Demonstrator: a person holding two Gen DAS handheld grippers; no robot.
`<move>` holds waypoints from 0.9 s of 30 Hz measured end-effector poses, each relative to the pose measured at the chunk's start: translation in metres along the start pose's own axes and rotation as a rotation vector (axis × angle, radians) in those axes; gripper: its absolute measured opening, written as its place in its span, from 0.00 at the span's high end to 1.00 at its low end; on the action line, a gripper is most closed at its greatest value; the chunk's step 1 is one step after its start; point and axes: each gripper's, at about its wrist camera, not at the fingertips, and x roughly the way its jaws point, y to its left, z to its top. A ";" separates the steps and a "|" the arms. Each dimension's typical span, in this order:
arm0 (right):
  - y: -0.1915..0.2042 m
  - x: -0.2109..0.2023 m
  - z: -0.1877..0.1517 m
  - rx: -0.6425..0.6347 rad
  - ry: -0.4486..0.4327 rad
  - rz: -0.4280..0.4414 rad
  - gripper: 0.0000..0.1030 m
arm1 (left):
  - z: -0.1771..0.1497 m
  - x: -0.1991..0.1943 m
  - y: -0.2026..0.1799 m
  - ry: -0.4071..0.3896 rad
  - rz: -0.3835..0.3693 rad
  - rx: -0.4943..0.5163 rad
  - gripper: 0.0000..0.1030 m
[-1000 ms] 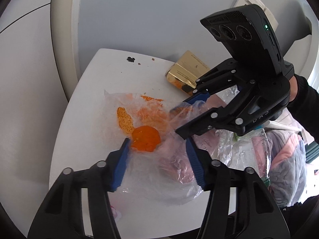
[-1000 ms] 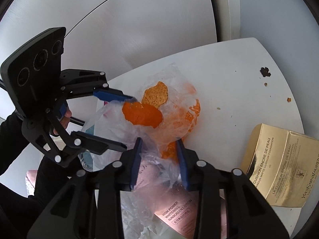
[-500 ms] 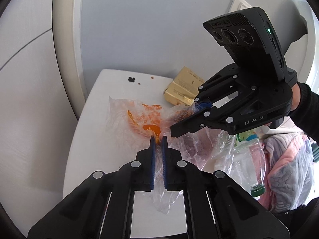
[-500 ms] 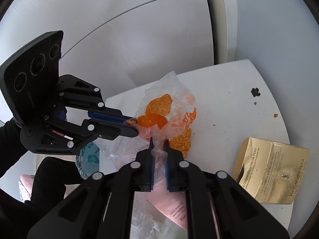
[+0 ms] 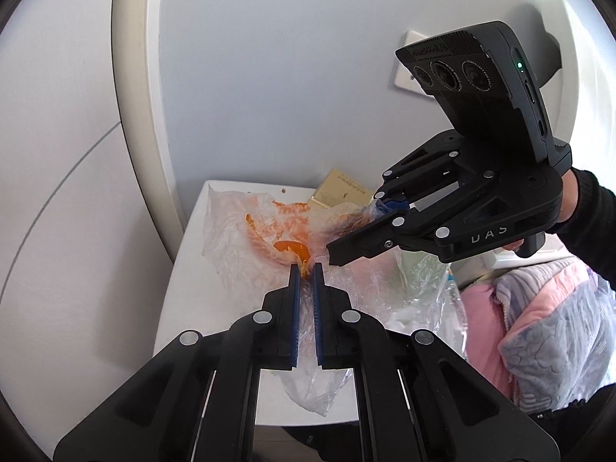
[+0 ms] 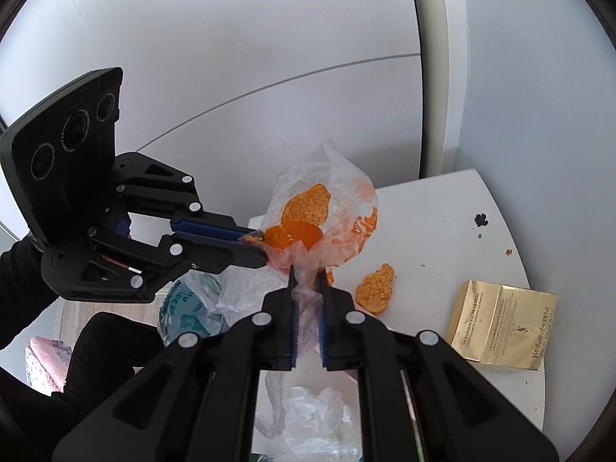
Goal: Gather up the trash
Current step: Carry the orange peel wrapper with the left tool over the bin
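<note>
Left wrist view – both jaws, spread a moment ago, now pinch the clear bag of orange peel, lifting it off the table – trash gathered.

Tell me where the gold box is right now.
The gold box lies on the white table at the right of the right wrist view, beside a loose piece of orange peel and clear of the plastic bag.

The gold box sits half hidden behind the plastic bag. Small print on the gold box is unreadable. A bottle shows only dimly through crumpled plastic.
</note>
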 end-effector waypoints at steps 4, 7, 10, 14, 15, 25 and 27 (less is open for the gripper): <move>0.016 -0.014 0.000 -0.023 -0.023 0.000 0.90 | -0.005 -0.029 -0.013 -0.024 0.023 0.007 0.95; 0.031 -0.019 -0.001 -0.046 -0.037 0.000 0.90 | -0.010 -0.050 -0.020 -0.044 0.045 0.007 0.95; 0.055 -0.018 0.002 -0.071 -0.045 0.001 0.90 | -0.018 -0.072 -0.026 -0.057 0.068 0.008 0.95; 0.083 -0.016 0.006 -0.104 -0.055 0.012 0.90 | -0.031 -0.099 -0.032 -0.073 0.099 0.000 0.95; 0.089 -0.013 0.006 -0.111 -0.056 0.014 0.90 | -0.035 -0.105 -0.032 -0.077 0.108 -0.004 0.95; 0.135 0.022 0.015 -0.183 -0.037 0.049 0.90 | -0.080 -0.152 -0.026 -0.097 0.179 -0.064 0.95; 0.146 0.029 0.015 -0.199 -0.030 0.061 0.90 | -0.091 -0.160 -0.023 -0.104 0.190 -0.088 0.95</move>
